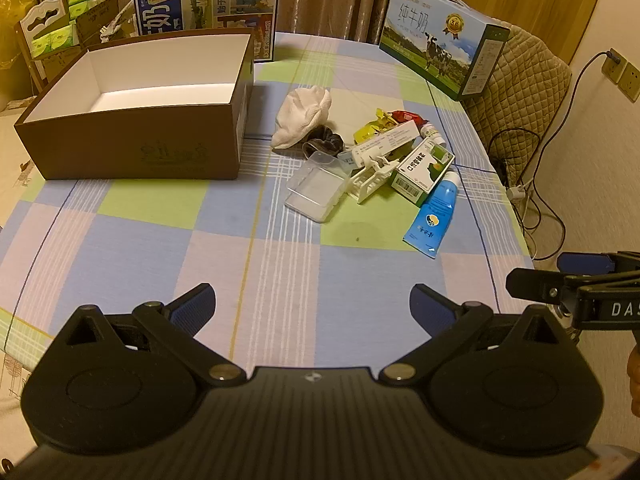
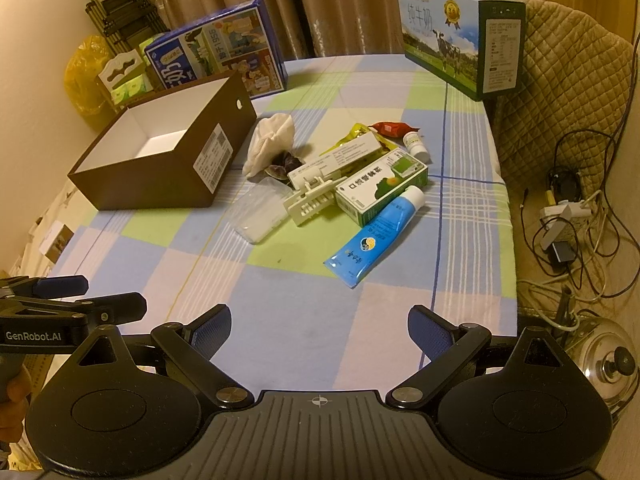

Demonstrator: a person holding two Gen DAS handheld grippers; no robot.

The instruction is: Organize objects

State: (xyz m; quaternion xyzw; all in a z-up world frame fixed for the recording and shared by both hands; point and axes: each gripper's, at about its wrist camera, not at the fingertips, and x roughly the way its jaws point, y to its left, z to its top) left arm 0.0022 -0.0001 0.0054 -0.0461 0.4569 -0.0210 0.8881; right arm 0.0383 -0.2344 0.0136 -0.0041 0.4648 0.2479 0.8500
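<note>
Open brown cardboard box with white inside (image 1: 132,120), empty, on the left of the checked pastel tablecloth (image 1: 280,264). Just right of it, a loose heap: crumpled white cloth (image 1: 304,116) against a dark bundle (image 1: 324,142), perhaps fabric; clear plastic lidded case (image 1: 316,190); white plastic clip rack (image 1: 370,180); green-and-white medicine carton (image 1: 424,170); blue squeeze tube (image 1: 434,216) nearest the front edge; small white bottle (image 2: 416,143); yellow and red sachets behind. Left gripper (image 1: 312,308) and right gripper (image 2: 320,328): jaws wide apart, holding nothing, above bare cloth, well short of the heap.
</note>
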